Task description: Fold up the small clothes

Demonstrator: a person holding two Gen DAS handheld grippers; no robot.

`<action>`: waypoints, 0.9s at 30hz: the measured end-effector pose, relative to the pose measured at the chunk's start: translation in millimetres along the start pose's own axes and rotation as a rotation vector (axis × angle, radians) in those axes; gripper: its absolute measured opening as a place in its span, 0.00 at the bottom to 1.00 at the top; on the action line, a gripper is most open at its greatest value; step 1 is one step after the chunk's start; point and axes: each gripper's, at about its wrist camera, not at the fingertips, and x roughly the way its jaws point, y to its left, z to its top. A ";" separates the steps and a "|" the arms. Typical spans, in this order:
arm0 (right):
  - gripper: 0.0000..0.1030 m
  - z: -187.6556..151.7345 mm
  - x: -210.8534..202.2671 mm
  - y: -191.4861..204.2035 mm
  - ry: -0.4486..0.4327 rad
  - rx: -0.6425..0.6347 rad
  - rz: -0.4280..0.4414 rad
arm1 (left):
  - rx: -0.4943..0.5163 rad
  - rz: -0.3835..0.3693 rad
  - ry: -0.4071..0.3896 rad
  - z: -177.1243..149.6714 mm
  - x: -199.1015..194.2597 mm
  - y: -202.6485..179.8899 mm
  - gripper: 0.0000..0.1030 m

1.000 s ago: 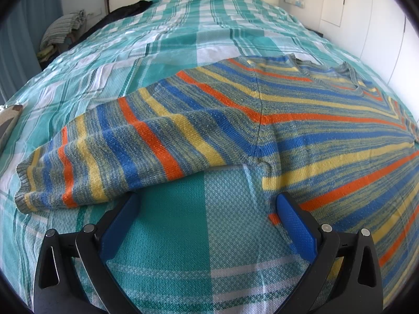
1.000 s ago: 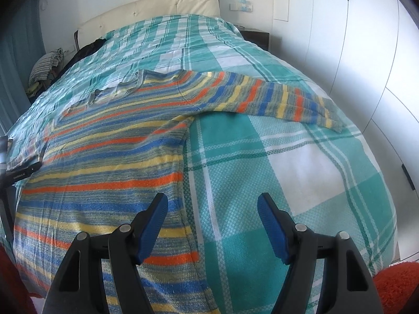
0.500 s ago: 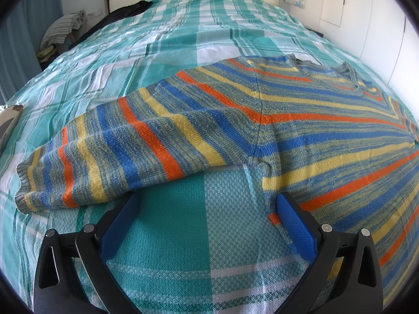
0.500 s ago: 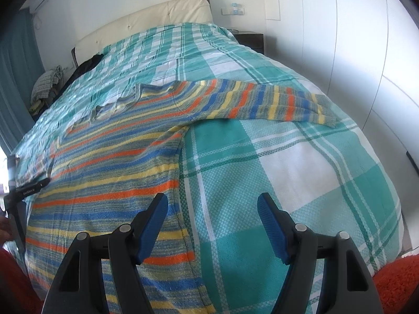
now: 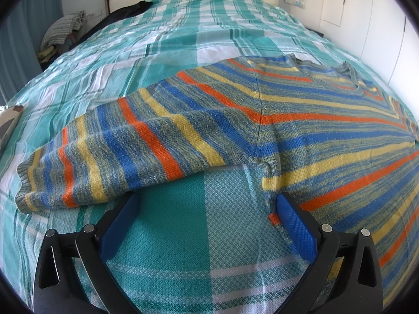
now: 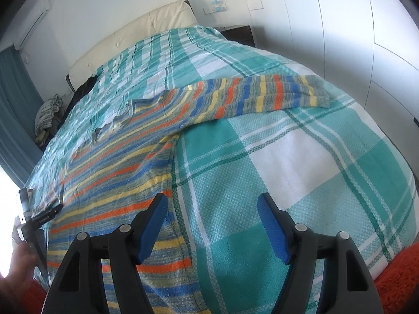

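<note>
Sweater (image 5: 262, 120) lies flat on the bedspread (image 6: 288, 157); both grippers gape empty beside its side edges.

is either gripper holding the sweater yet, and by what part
No. Both the left gripper and right gripper are open and empty above the sweater.

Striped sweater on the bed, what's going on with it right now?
A person holds a claw in each hand over the striped sweater, which lies spread flat, sleeves out, on the teal plaid bedspread. The left claw hovers open near the underarm beside one sleeve; the right claw is open at the sweater's other side edge. Neither grips fabric, and no fold has been made yet.
</note>
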 end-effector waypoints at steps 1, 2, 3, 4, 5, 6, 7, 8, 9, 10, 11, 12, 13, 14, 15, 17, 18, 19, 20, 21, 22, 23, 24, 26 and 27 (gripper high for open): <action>0.69 0.4 -2.0 -0.7 -0.006 0.004 0.005 | -0.001 -0.002 0.000 -0.2 -0.1 -0.4 1.00; 0.69 0.9 -4.3 -1.9 -0.013 0.011 0.011 | -0.003 -0.006 0.004 -0.1 0.0 0.0 1.00; 0.69 1.2 -6.5 -3.8 -0.018 0.021 0.017 | -0.007 -0.013 0.007 0.5 0.8 0.9 1.00; 0.69 1.7 -8.0 -6.3 -0.020 0.033 0.025 | -0.011 -0.018 0.007 -0.4 0.1 1.6 1.00; 0.69 2.3 -8.4 -8.9 -0.019 0.048 0.035 | -0.015 -0.022 0.010 -0.2 0.8 1.8 1.00; 0.69 3.1 -8.2 -12.9 -0.016 0.073 0.052 | -0.018 -0.023 0.016 0.6 1.2 2.2 1.00; 0.69 4.4 -7.3 -16.0 -0.011 0.092 0.068 | -0.021 -0.022 0.025 1.6 1.0 2.2 1.00; 0.69 7.2 -5.1 -20.8 0.000 0.121 0.101 | -0.021 -0.021 0.035 1.5 0.1 1.8 1.00; 0.69 12.2 -2.9 -27.5 0.008 0.156 0.140 | -0.018 -0.021 0.060 2.9 -3.1 1.3 0.99; 0.69 17.2 -1.7 -33.4 0.008 0.181 0.166 | -0.024 -0.024 0.075 3.6 -6.9 1.1 0.99; 0.69 29.0 0.0 -45.7 0.001 0.221 0.202 | -0.046 -0.030 0.081 2.2 -14.2 2.3 0.98; 0.69 40.8 1.6 -58.6 -0.009 0.251 0.221 | -0.082 -0.049 0.079 -1.3 -25.4 4.5 0.98; 0.69 52.1 4.0 -69.6 -0.017 0.271 0.226 | -0.112 -0.073 0.069 -5.3 -36.5 6.2 0.98; 0.69 65.3 6.2 -84.1 -0.026 0.289 0.217 | -0.140 -0.094 0.051 -9.7 -50.1 7.4 0.98; 0.69 79.7 9.1 -100.2 -0.035 0.304 0.189 | -0.164 -0.108 0.023 -14.9 -66.9 8.0 0.99; 0.69 109.3 21.1 -137.7 -0.019 0.353 0.135 | -0.183 -0.104 -0.038 -24.5 -96.0 5.8 0.99; 0.69 119.0 29.6 -152.8 0.006 0.387 0.146 | -0.185 -0.095 -0.060 -27.7 -104.5 4.3 0.99; 0.69 125.4 37.6 -163.6 0.031 0.421 0.168 | -0.189 -0.086 -0.081 -31.2 -111.8 2.9 0.99; 0.69 130.3 46.8 -173.3 0.061 0.457 0.196 | -0.199 -0.071 -0.099 -36.8 -118.2 1.8 0.99; 0.68 133.7 56.8 -181.6 0.092 0.493 0.222 | -0.209 -0.061 -0.104 -39.6 -119.4 2.2 0.99; 0.65 136.0 66.5 -187.7 0.124 0.519 0.227 | -0.219 -0.052 -0.104 -42.5 -118.9 3.3 0.99; 0.64 137.6 72.5 -190.4 0.136 0.526 0.210 | -0.233 -0.041 -0.098 -46.7 -116.4 5.7 0.99; 0.63 140.2 79.3 -192.0 0.144 0.525 0.178 | -0.244 -0.035 -0.085 -47.7 -112.9 8.0 0.99; 0.56 143.3 90.5 -194.9 0.162 0.532 0.158 | -0.265 -0.022 -0.055 -50.9 -105.8 14.2 0.99; 0.51 145.2 95.6 -196.1 0.171 0.534 0.158 | -0.272 -0.011 -0.048 -53.4 -103.7 17.8 0.99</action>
